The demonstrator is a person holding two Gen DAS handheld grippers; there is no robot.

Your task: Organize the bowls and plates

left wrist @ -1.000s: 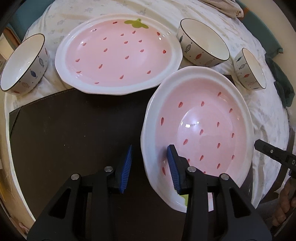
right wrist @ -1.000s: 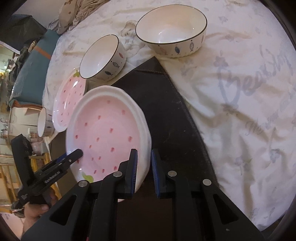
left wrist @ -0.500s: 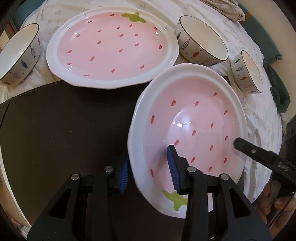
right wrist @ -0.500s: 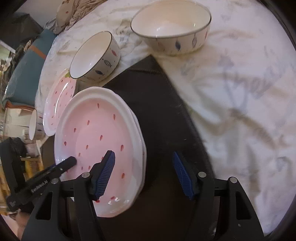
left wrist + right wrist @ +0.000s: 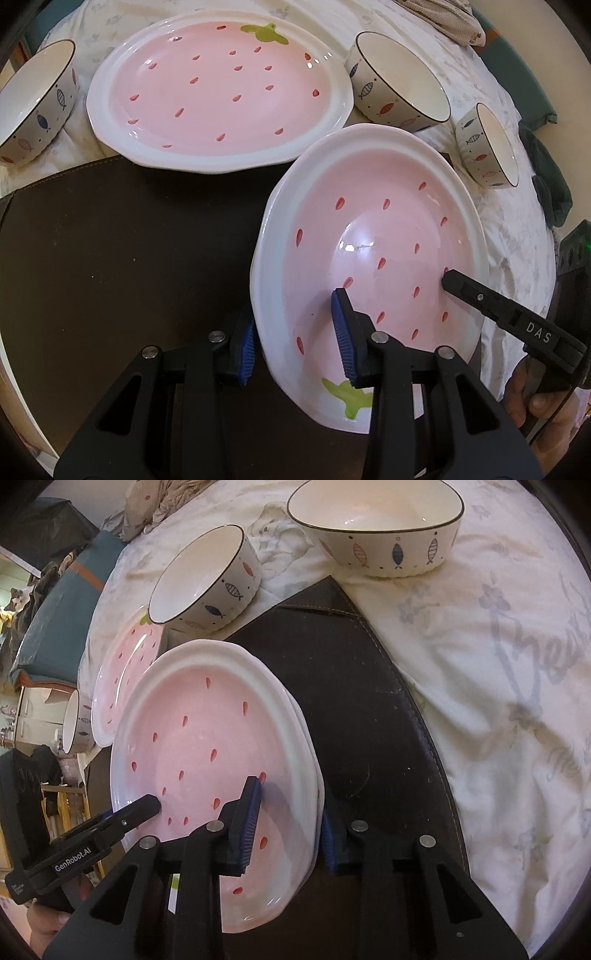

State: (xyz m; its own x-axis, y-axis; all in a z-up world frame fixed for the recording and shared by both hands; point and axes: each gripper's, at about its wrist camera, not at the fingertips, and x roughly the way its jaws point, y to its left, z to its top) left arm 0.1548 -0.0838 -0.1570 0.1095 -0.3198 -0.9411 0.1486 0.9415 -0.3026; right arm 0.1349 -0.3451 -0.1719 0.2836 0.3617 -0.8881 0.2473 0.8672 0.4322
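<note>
A round worktop (image 5: 498,664) wears a pale flowery cloth, and a dark mat (image 5: 122,258) lies on it. Past the mat there is a teal cushion (image 5: 55,624) and crumpled cloth.

The left gripper (image 5: 297,341) has its jaws on both sides of the near rim of the pink strawberry plate (image 5: 384,236). One blue pad is under the rim and one is inside. I cannot tell if they squeeze it.

The right gripper (image 5: 290,834) sits across the plate's other rim, and its jaws are closing on it. A second ago those jaws were pinched together beside the plate, then they spread wide. The plate also looks closer to the left jaws now.

Ahead of the left jaws lies a second strawberry plate (image 5: 221,96), with three fish bowls (image 5: 399,92) around it. Left of those jaws the mat is bare. Right of the right jaws is bare cloth.
</note>
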